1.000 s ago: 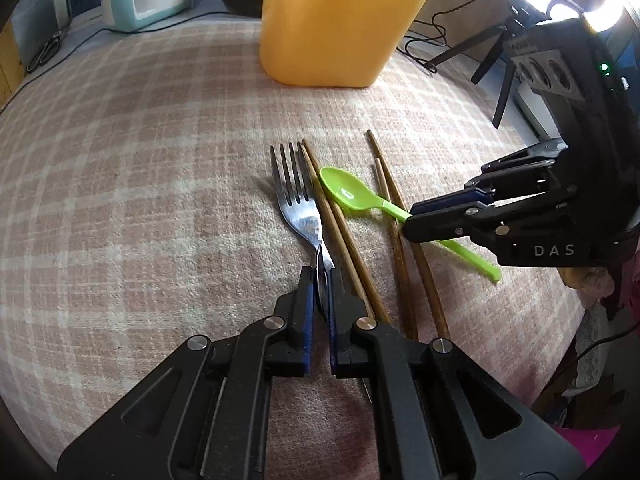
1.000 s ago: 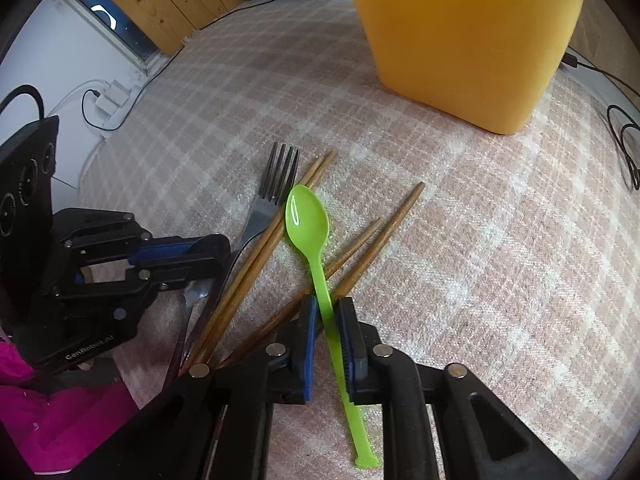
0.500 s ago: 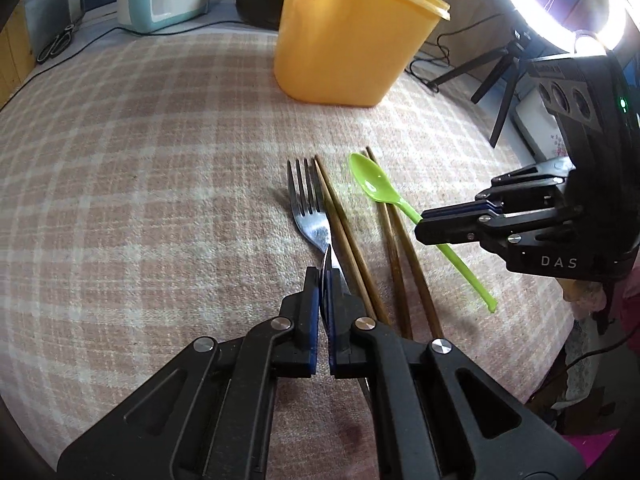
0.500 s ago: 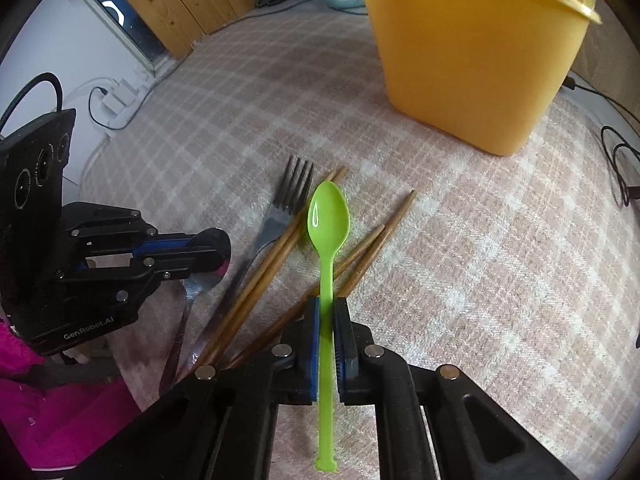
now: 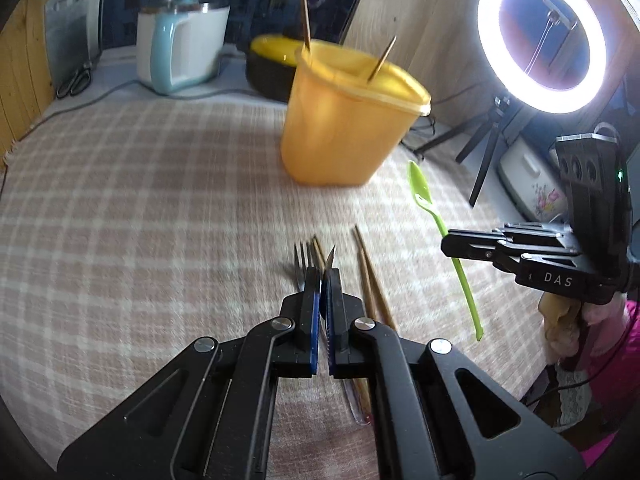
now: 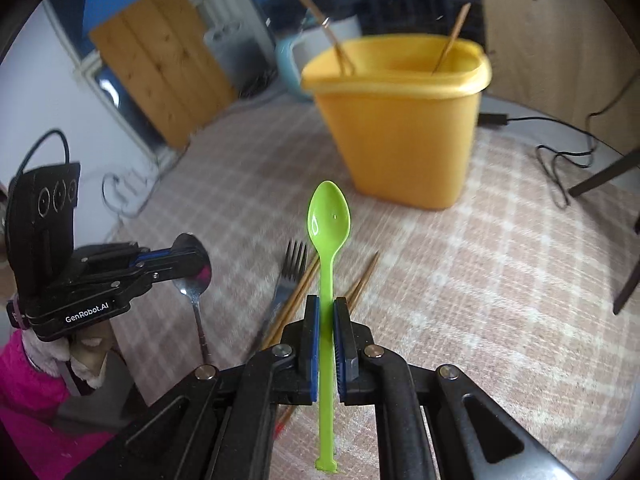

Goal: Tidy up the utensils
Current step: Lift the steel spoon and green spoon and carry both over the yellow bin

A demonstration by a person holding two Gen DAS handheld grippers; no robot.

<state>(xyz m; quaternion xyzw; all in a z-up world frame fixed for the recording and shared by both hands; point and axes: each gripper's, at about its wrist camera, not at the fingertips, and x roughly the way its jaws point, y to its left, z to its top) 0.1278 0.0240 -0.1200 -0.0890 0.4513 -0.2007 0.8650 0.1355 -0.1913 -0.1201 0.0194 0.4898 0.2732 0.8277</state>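
1. Right wrist view: right gripper fingers clamped w/ almost no gap on green spoon mid-handle, bowl fwd, lifted off cloth, prob. for drop-in.
2. Left gripper pinched tight on metal spoon, raised.
3. Fork, chopsticks lie on tablecloth.
4. Yellow container beyond, likely destination; two sticks inside.

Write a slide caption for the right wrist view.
Right gripper holds green spoon above the checked cloth, facing the yellow tub; left gripper holds a metal spoon.
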